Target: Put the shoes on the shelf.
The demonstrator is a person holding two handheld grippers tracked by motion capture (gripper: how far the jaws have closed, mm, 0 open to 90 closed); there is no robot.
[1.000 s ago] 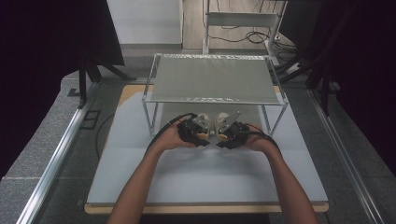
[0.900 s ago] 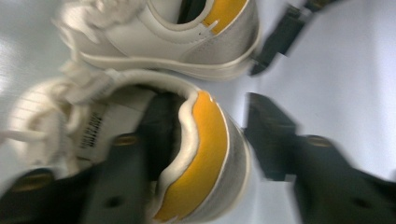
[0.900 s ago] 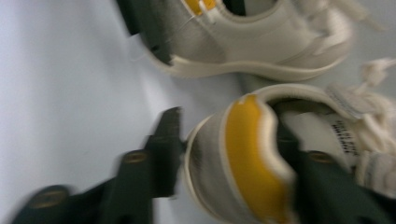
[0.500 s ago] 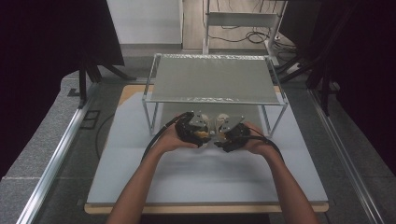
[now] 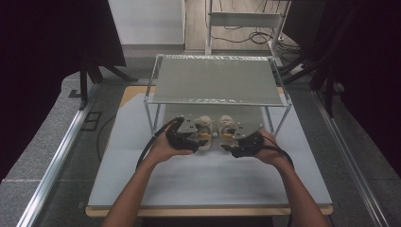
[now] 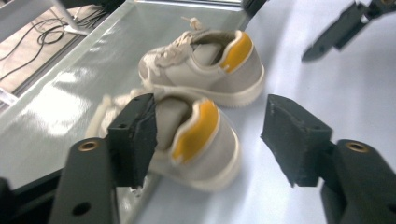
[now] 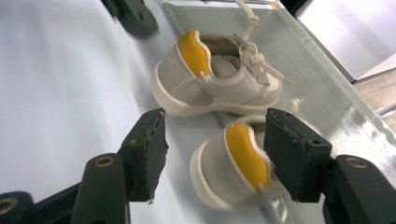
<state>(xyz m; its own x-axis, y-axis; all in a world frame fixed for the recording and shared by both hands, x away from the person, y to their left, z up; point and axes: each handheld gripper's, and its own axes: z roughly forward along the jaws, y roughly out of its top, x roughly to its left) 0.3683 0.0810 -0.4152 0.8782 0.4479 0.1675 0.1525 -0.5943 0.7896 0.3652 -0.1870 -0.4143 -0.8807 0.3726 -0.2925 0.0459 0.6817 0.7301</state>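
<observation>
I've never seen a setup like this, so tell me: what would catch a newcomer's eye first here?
Probably the pair of small beige shoes with yellow heel tabs, side by side at the front edge of the low metal shelf's bottom tier. Next, the two black tongs, the left and the right, each in a person's hand just behind the shoes. Both have just let go: the jaws stand open, a heel between them.

Both sneakers are pale beige-grey with cream soles, cream laces and a mustard-yellow heel tab. The grippers' jaws are matt black with brass-coloured rivets. The table mat is light blue-grey, plain; the rack's shelf is dull silver-grey.
</observation>
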